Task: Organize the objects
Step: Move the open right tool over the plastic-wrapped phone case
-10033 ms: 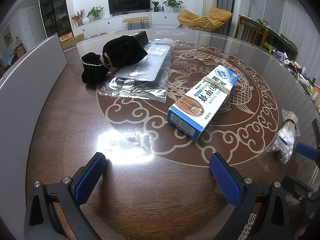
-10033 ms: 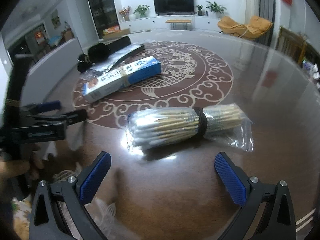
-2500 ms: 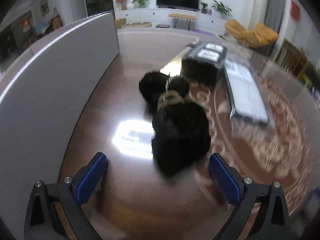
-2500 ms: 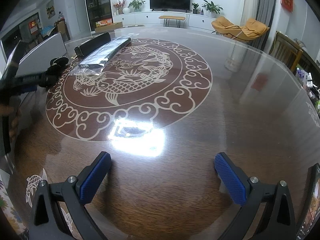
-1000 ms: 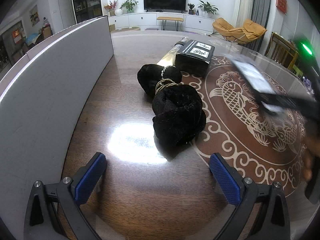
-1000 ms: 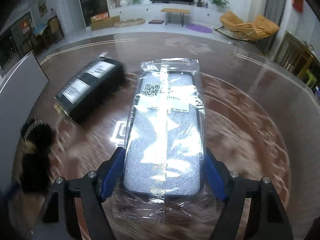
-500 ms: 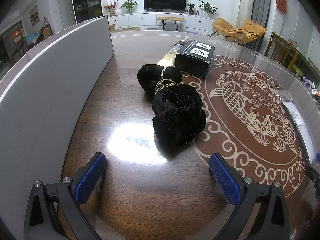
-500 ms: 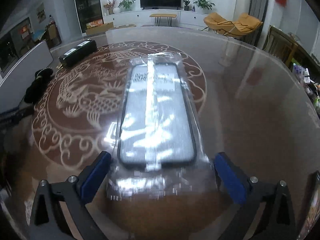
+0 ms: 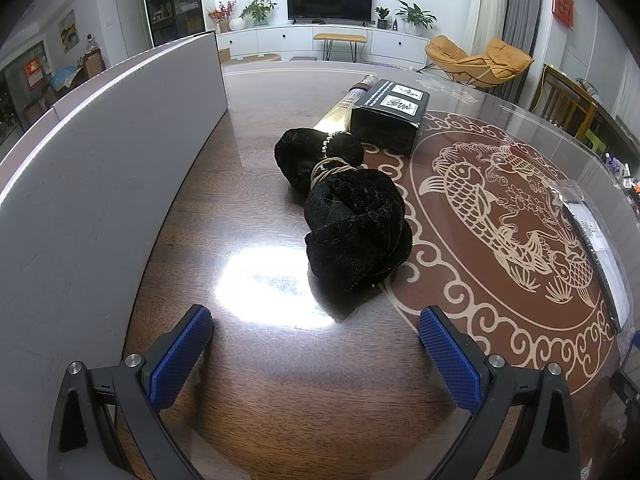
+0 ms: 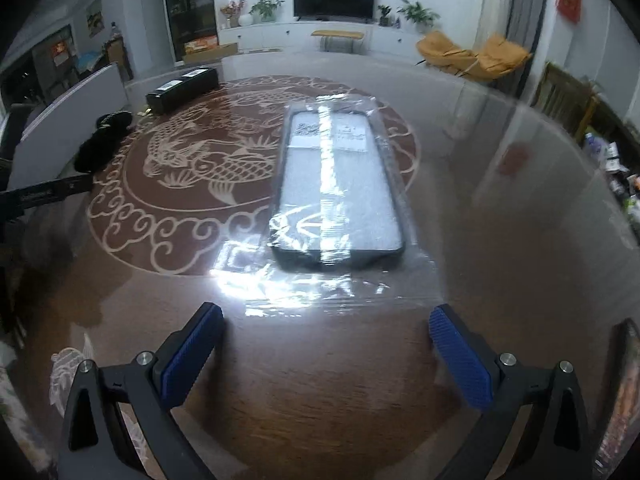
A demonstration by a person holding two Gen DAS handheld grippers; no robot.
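Since a second ago, when my right gripper point(image 10: 326, 344) was clamped on the plastic-wrapped phone case point(image 10: 338, 188), I see that the case now lies flat on the table point(image 10: 500, 208) just ahead of the fingers, no longer between them; the jaws stand wide apart and empty, with the loose edge of the wrapper close to the blue pads point(image 10: 188, 356). From the left wrist view little has shifted in that time.

Taking the black velvet pouch point(image 9: 352, 216) as my landmark and reading left to right in the left view: to its left stands a grey upright board point(image 9: 104, 168) along the table edge. Below the pouch and nearer to me, my left gripper point(image 9: 316, 342) hovers over the wood with its jaws spread wide, nothing between them, the pouch just beyond the fingertips. The pouch itself is a lumpy bundle tied with a tan cord, lying at the left rim of the carved fish medallion point(image 9: 504, 224). Behind the pouch, touching or nearly touching it, lies a gold tube point(image 9: 340, 110), and just to the right of that a black box point(image 9: 390, 114) with white labels on top. Far right of the pouch, across the medallion, the wrapped case point(image 9: 596, 248) shows edge-on near the table rim.

In the right view the pouch point(image 10: 102, 142) sits well left of the case, with the black box point(image 10: 182, 90) beyond it
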